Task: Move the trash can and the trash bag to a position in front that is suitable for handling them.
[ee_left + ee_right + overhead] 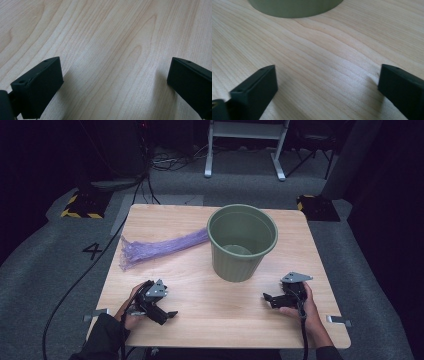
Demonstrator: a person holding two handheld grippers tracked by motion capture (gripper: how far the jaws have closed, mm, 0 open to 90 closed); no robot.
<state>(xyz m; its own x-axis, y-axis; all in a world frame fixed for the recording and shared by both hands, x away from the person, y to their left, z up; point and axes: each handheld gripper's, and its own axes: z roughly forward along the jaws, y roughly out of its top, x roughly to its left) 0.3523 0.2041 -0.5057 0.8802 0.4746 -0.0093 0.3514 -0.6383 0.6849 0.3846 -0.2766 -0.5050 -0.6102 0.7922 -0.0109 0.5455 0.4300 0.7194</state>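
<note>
The purple bag [160, 246] lies flat at the table's [200, 320] far left, touching the bin [242, 242]. Left gripper [170, 314] and right gripper [266, 297] rest wide open, empty. Best reach the left for the bag's loose end, pinching low.

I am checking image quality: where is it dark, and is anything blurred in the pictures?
High view: the table is evenly lit, the room around it nearly black, and the bin looks soft. Left gripper view: wood grain sharp, with soft shadows beside the jaws. Right gripper view: the bin's base and the near jaws are slightly blurred.
</note>
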